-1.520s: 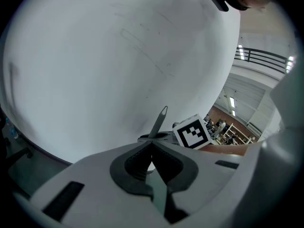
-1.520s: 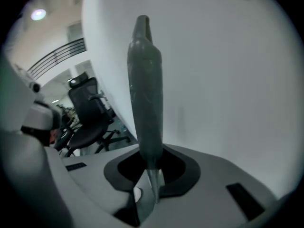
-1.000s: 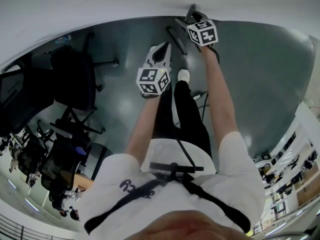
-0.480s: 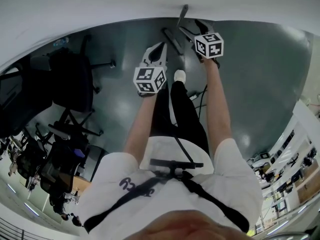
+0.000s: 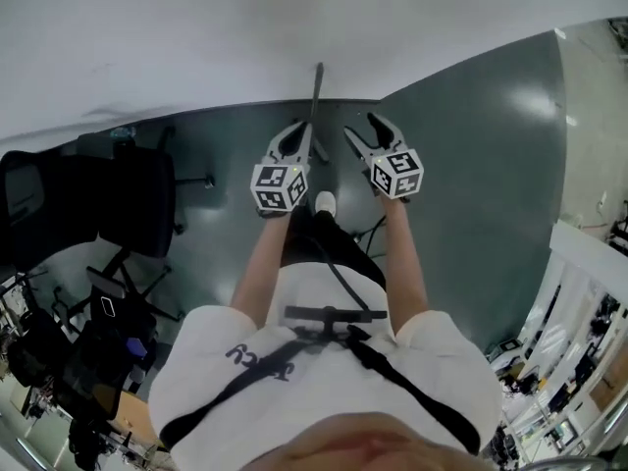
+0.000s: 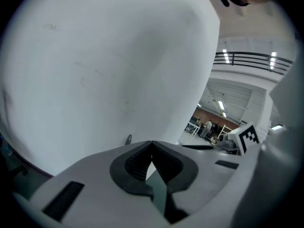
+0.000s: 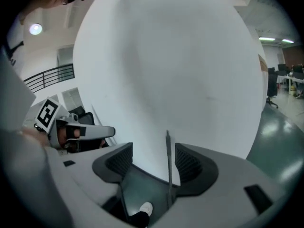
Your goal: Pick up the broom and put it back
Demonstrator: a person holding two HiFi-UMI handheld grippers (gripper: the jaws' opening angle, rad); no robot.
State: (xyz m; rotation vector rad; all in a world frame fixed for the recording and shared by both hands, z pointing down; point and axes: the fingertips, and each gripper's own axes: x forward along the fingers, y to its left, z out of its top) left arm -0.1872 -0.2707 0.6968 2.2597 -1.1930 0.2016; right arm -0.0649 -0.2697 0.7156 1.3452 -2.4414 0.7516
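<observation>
Left claw (image 5: 297, 133) and right claw (image 5: 361, 131) both rose. Broom (image 5: 317, 96) leans on the far wall (image 5: 196, 47), looks put back. Right's wide, just narrowed slightly, handle (image 7: 168, 160) untouched in its gap; left's pinched together, empty.

No legible txt; shirt print (image 5: 257, 359) too warped to read.

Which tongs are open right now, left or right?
The right tongs: their jaws stand wide apart, though they have just closed a little, with the broom handle showing between them, ungripped. The left tongs are shut tip to tip.
</observation>
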